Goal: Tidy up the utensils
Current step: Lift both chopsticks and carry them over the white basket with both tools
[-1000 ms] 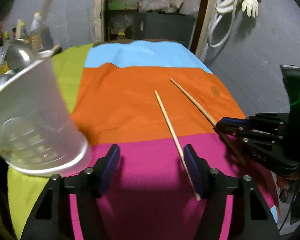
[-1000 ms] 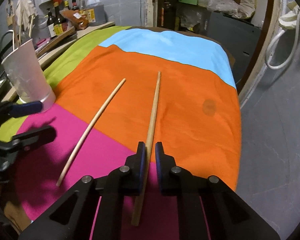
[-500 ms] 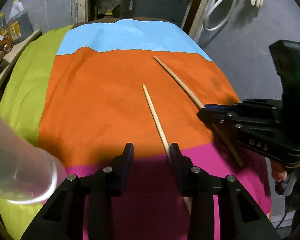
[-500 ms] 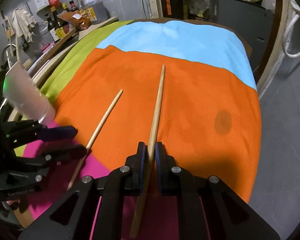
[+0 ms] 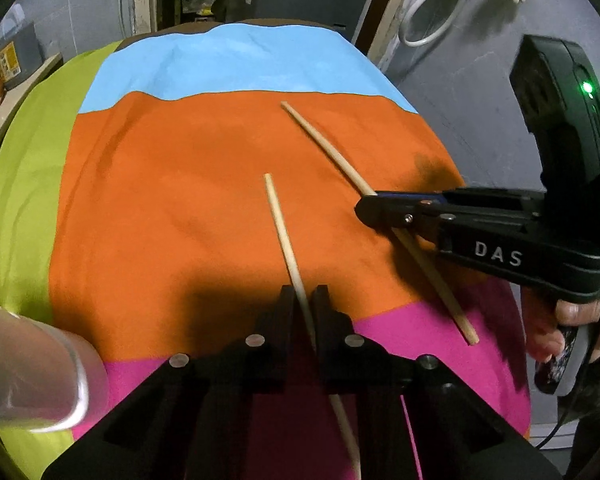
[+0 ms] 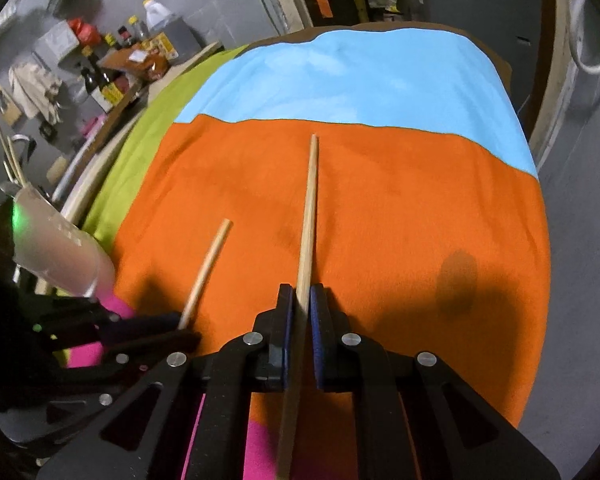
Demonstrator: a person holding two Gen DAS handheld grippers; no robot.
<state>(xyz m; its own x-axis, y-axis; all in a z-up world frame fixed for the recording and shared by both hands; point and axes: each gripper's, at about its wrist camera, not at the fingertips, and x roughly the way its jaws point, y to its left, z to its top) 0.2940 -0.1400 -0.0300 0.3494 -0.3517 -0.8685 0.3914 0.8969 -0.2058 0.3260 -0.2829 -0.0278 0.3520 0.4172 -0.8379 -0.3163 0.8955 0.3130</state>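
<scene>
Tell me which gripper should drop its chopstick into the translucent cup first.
Left, probably. Both grippers are shut on chopsticks: the left gripper on the left chopstick, the right gripper on the right chopstick. The translucent cup stands right beside the left gripper, across from the right.

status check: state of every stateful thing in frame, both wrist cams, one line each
Left gripper: shut on the shorter pale wooden chopstick.
Right gripper: shut on the longer wooden chopstick.
Shorter pale wooden chopstick: clamped near its middle, tip over the orange band.
Longer wooden chopstick: clamped, pointing at the blue band.
Translucent plastic cup: beside the left gripper, not held; tilt unclear.
</scene>
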